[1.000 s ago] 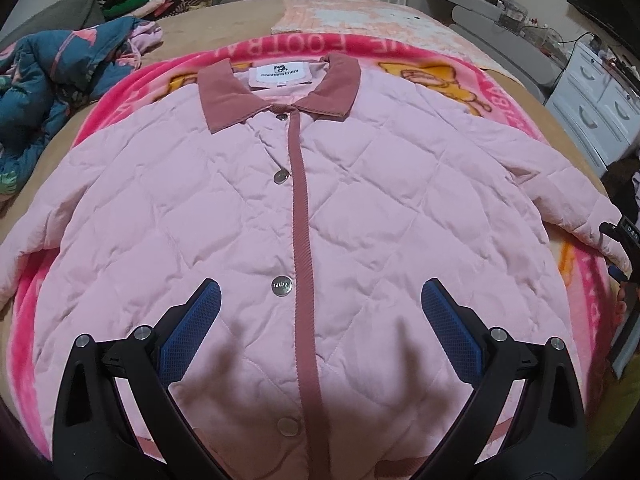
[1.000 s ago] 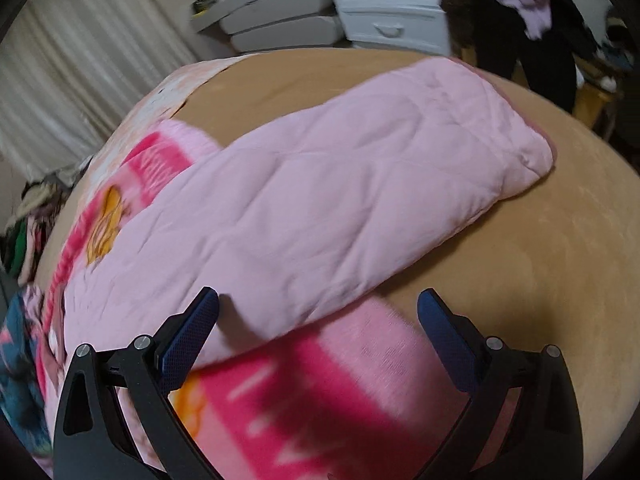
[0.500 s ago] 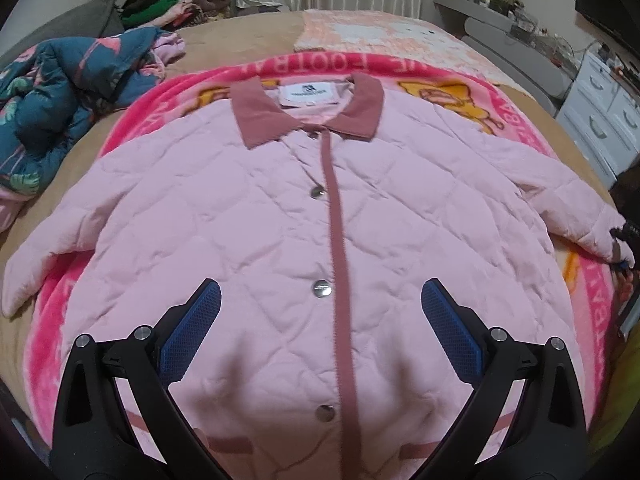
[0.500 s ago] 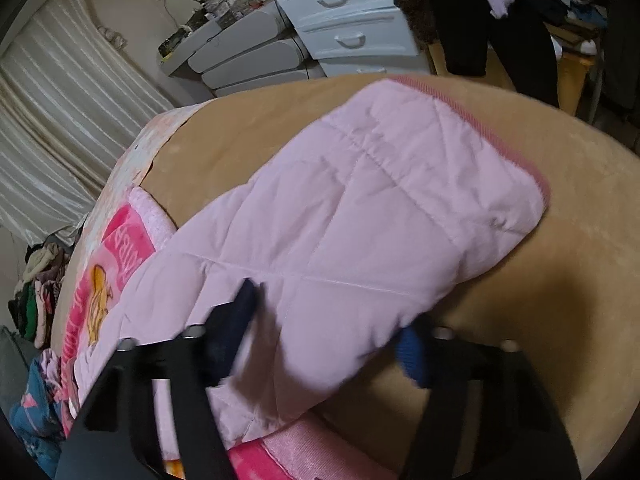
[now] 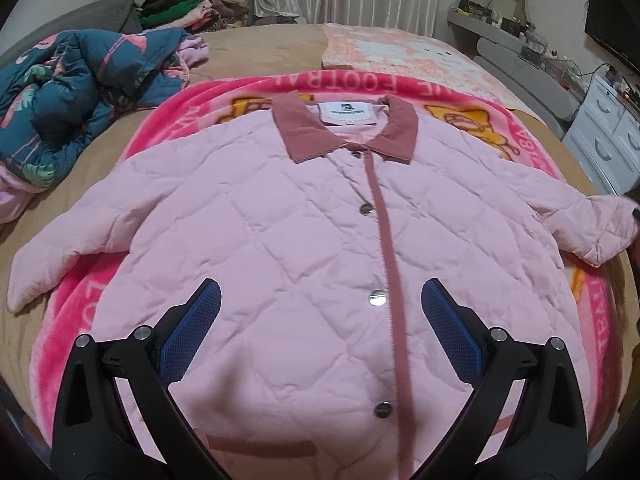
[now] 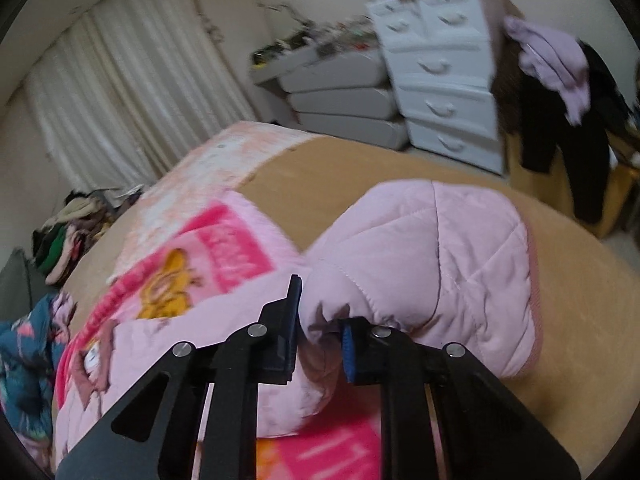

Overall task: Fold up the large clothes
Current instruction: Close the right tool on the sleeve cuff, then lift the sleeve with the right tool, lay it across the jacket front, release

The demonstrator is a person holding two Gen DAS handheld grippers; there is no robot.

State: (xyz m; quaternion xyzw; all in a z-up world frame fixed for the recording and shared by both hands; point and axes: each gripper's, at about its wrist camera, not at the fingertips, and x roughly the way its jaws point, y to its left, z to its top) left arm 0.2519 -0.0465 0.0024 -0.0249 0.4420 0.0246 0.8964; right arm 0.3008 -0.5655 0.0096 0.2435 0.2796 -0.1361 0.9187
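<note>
Pink quilted jacket (image 5: 304, 264) lies front-up, buttoned, on the pink blanket (image 5: 80, 320) on the bed. Since a second ago the right gripper (image 6: 320, 328) jaws have clamped the right sleeve (image 6: 432, 264) near its cuff and lifted it: sleeve fold-in likely starting. Left gripper (image 5: 320, 332) hovers over the hem, jaws wide, empty.

Bed (image 5: 260, 46): wide, covered in a tan sheet.
Pink blanket (image 5: 248, 92): spread flat across the bed's middle, printed with letters and an orange cartoon cat.
Pale patterned cloth (image 5: 404, 54): flat on the bed beyond the blanket.
Teal floral quilt (image 5: 60, 96): bunched at the left.
Clothes pile (image 5: 188, 8): far edge.
</note>
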